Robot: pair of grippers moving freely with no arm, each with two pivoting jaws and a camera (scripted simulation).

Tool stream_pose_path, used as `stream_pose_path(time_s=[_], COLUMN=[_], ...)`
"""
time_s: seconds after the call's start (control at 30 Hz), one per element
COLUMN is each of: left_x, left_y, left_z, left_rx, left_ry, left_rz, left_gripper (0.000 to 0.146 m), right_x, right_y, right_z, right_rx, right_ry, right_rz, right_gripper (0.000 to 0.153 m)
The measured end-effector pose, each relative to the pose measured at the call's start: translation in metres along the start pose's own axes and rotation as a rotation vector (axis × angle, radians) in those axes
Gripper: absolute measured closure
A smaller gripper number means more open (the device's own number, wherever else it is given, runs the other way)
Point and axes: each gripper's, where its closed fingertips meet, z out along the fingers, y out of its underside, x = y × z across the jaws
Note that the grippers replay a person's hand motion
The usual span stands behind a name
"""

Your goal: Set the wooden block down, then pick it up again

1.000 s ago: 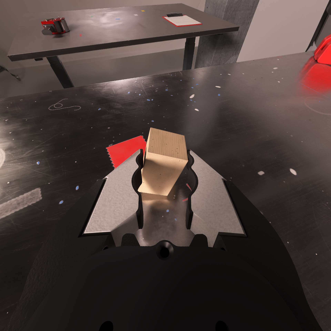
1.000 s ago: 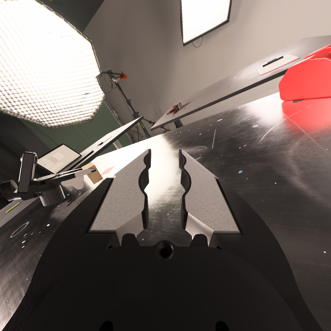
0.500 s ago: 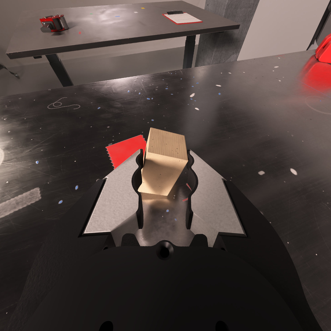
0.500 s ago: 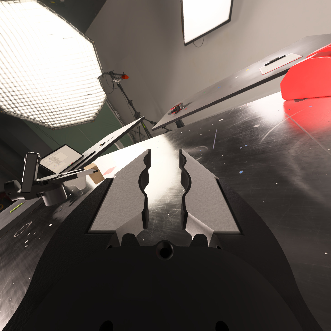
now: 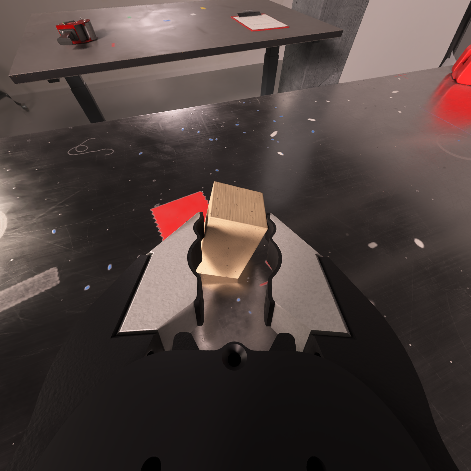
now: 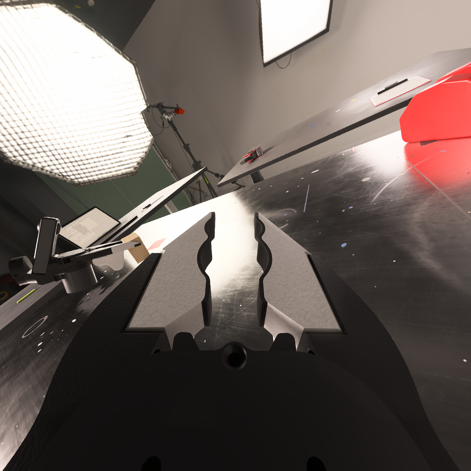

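Note:
My left gripper [image 5: 234, 216] is shut on the wooden block [image 5: 233, 244], a pale, tilted block held between the fingertips. Its lower edge is at or just above the dark table [image 5: 356, 204], where its reflection shows; I cannot tell whether it touches. A red patch [image 5: 178, 214] lies on the table just left of and behind the block. My right gripper [image 6: 234, 216] is open and empty, low over the same table. In the right wrist view the left gripper [image 6: 127, 246] with the block [image 6: 139, 253] shows far to the left.
A red object [image 5: 462, 66] stands at the table's far right, also in the right wrist view [image 6: 438, 114]. A second table [image 5: 178, 46] behind holds a red tape dispenser [image 5: 75, 31] and a clipboard [image 5: 260, 22]. A large softbox lamp [image 6: 63, 89] hangs at upper left.
The left gripper has shifted slightly, the background sliding a little upward in its view, with the block still in its jaws. The right gripper has barely moved.

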Motion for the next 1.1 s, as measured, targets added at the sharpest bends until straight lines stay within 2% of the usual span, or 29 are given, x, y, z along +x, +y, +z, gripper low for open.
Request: stream_pose_path(time_s=[0.47,0.83,1.1], left_x=[0.0000,0.0000,-0.0001], left_y=[0.0001,0.0002,0.0002], left_z=[0.0001,0.0002,0.0001], left_rx=[-0.011,-0.013,-0.010], left_ry=[-0.004,-0.009,-0.008], left_rz=[0.003,0.011,0.010], left_gripper=[0.098,0.098,0.098], right_x=[0.0005,0.0013,0.0031], right_y=[0.0037,0.0033,0.0052], right_z=[0.0012,0.0004,0.0021], right_rx=[-0.027,-0.027,-0.044], right_ry=[0.008,0.011,0.025], right_rz=[-0.008,-0.008,-0.011], right_gripper=[0.125,0.150,0.153])
